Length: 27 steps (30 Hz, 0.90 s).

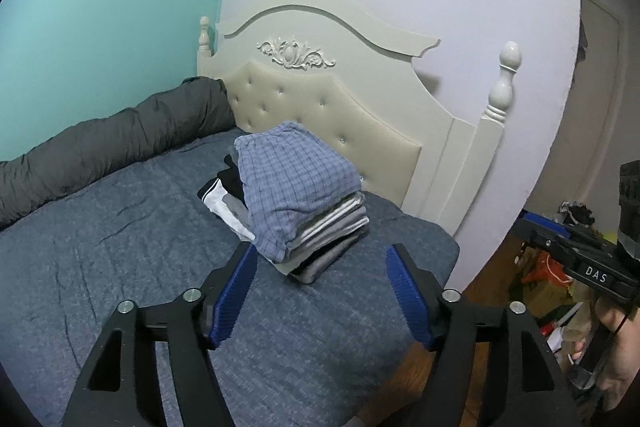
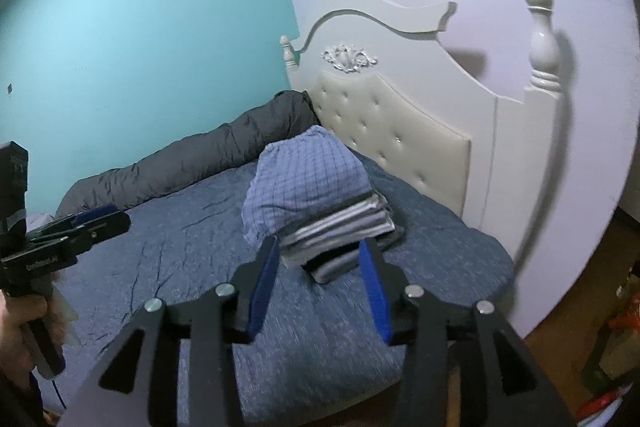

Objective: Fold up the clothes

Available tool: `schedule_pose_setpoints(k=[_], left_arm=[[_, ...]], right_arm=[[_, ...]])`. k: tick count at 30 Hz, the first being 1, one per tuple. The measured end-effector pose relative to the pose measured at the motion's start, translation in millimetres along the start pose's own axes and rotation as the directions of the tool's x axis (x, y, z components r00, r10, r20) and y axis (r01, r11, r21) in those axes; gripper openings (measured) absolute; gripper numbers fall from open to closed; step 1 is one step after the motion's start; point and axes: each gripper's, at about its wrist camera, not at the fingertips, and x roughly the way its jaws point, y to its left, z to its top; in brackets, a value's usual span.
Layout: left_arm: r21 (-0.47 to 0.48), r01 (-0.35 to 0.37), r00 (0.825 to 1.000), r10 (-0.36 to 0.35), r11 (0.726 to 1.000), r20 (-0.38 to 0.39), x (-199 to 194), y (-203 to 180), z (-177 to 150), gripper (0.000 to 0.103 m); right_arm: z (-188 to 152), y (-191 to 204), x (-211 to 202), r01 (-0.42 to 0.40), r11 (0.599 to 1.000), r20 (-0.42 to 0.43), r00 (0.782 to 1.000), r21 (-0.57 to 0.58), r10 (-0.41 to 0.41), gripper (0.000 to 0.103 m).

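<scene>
We see the left gripper (image 1: pixel 322 291) with its blue-padded jaws spread wide and nothing between them. The right gripper (image 2: pixel 318 287) stands with jaws parted more narrowly, likewise empty. Each is gripped by a hand at the frame edge: the right hand (image 1: pixel 618 339), the left hand (image 2: pixel 20 323), both apparently clenched, though blurred.

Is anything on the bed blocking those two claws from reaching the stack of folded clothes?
Nothing visible. Only bare blue bedspread lies between the open left gripper, the open right gripper and the stack of folded clothes.
</scene>
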Motion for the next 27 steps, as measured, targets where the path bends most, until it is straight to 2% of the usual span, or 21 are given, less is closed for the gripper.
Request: schedule_pose_setpoints(k=[2, 5, 13, 21, 27], left_arm=[[0.008, -0.008, 1.0, 0.008, 1.0, 0.007, -5.5, -2.1, -5.9, 0.079], [0.013, -0.008, 1.0, 0.008, 1.0, 0.005, -10.8, -4.4, -15.0, 0.081], [0.017, -0.026, 1.0, 0.026, 1.0, 0.012, -22.7, -10.1, -35.0, 0.094], [0.029, -0.04, 0.999, 0.039, 0.999, 0.03, -33.7, -16.3, -49.1, 0.103], [0.027, -0.042, 0.999, 0.042, 0.999, 0.025, -36.5, -18.2, -59.1, 0.103]], right_arm=[[-7.7, -1.2, -6.9, 0.011, 1.0, 0.001, 1.0, 0.015, -0.011, 0.044], [-17.6, -0.7, -16.0, 0.042, 0.999, 0.014, 0.999, 0.027, -0.042, 0.061], [-37.2, 6.5, -27.5, 0.07, 0.997, 0.011, 0.997, 0.015, -0.07, 0.07], [-59.5, 12.5, -35.6, 0.096, 0.995, 0.023, 0.995, 0.018, -0.096, 0.08], [-68.4, 15.4, -43.4, 0.124, 0.992, 0.041, 0.991, 0.003, -0.124, 0.094]])
